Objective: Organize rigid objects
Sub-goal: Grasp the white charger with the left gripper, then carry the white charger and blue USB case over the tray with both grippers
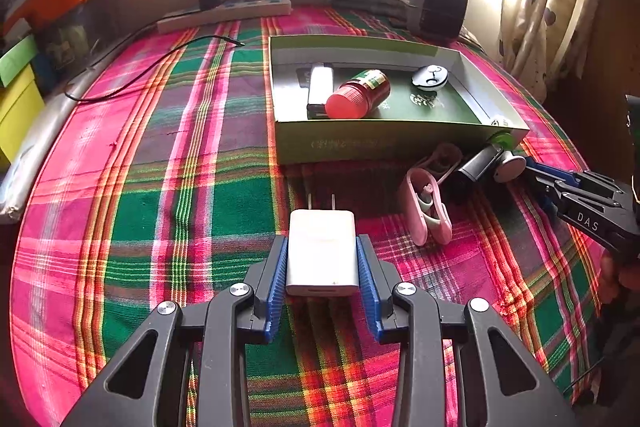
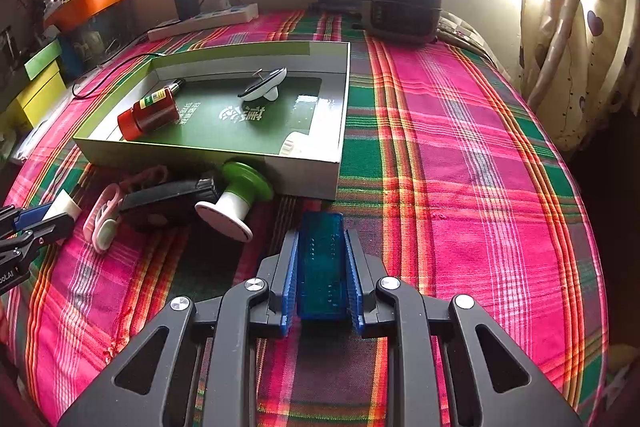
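My left gripper [image 1: 322,239] is shut on a white charger plug [image 1: 322,255], prongs pointing away, just above the plaid cloth. My right gripper [image 2: 322,233] is shut on a blue translucent block [image 2: 322,267]. Ahead lies a shallow green box [image 1: 380,143], also seen in the right wrist view [image 2: 312,179]. It holds a red bottle [image 1: 356,95] on its side, a white bar [image 1: 320,85] and a black-and-white round piece [image 1: 430,78]. Before the box lie a pink clip [image 1: 428,207], a black object [image 2: 168,203] and a green-and-white knob [image 2: 236,199].
A power strip [image 1: 224,13] with a black adapter and a loose cable [image 1: 152,67] lie at the far left. A dark heater [image 2: 404,3] stands at the back. Yellow and green boxes [image 1: 18,95] sit off the left edge, and a curtain [image 2: 580,39] hangs at the right.
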`<state>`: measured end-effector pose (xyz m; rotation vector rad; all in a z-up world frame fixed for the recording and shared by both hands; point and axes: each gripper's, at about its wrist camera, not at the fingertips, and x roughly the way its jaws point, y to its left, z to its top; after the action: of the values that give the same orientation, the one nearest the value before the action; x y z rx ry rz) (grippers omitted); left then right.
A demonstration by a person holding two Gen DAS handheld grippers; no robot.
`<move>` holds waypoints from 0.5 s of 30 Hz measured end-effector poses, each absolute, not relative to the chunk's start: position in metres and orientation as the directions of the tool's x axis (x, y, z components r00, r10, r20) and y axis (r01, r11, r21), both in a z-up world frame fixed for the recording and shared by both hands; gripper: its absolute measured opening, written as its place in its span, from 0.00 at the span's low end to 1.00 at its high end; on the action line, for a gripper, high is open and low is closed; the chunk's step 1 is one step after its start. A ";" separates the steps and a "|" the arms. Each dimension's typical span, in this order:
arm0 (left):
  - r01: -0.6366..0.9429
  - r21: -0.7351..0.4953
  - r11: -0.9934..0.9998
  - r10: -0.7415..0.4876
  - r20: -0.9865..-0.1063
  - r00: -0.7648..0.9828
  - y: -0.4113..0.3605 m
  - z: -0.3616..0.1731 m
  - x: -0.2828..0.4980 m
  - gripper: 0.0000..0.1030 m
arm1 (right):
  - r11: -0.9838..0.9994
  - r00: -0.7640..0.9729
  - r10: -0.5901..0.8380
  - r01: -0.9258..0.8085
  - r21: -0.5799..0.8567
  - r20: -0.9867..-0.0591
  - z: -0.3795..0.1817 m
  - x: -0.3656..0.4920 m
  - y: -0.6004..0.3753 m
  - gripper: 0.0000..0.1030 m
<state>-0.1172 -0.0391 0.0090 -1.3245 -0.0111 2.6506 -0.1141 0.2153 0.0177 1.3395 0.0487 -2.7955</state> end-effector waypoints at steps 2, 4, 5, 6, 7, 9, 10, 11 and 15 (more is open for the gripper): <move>-0.153 -0.087 -0.984 0.161 -0.793 -0.587 -0.039 0.009 -0.117 0.31 | -0.999 -0.626 -0.025 0.052 -0.010 -0.779 0.018 -0.112 0.215 0.22; -0.148 -0.081 -0.986 0.153 -0.794 -0.589 -0.038 0.008 -0.118 0.32 | -0.999 -0.626 -0.025 0.052 -0.010 -0.779 0.018 -0.112 0.215 0.22; -0.143 -0.077 -0.987 0.148 -0.794 -0.590 -0.038 0.008 -0.120 0.32 | -0.999 -0.627 -0.024 0.051 -0.011 -0.779 0.018 -0.112 0.214 0.22; -0.143 -0.067 -0.988 0.139 -0.794 -0.591 -0.037 0.008 -0.120 0.32 | -0.999 -0.627 -0.023 0.051 -0.012 -0.779 0.018 -0.112 0.214 0.22; -0.141 -0.057 -0.988 0.131 -0.794 -0.593 -0.035 0.008 -0.121 0.32 | -0.999 -0.626 -0.025 0.052 -0.010 -0.779 0.018 -0.113 0.215 0.22; -0.138 -0.045 -0.989 0.119 -0.793 -0.597 -0.033 0.008 -0.123 0.32 | -0.999 -0.626 -0.025 0.052 -0.009 -0.779 0.018 -0.113 0.215 0.22; -0.139 -0.038 -0.990 0.114 -0.793 -0.599 -0.033 0.008 -0.124 0.32 | -0.999 -0.626 -0.026 0.052 -0.009 -0.779 0.018 -0.113 0.215 0.22; -0.138 -0.030 -0.990 0.108 -0.794 -0.598 -0.032 0.008 -0.125 0.32 | -0.999 -0.626 -0.028 0.052 -0.006 -0.779 0.018 -0.113 0.215 0.22; -0.129 -0.017 -0.992 0.092 -0.793 -0.602 -0.030 0.008 -0.128 0.32 | -0.999 -0.626 -0.028 0.052 -0.007 -0.779 0.018 -0.112 0.216 0.22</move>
<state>-0.1281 -0.0300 0.0081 -1.3367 0.0634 2.7056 -0.1120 0.2156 0.0179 1.3375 0.0442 -2.7934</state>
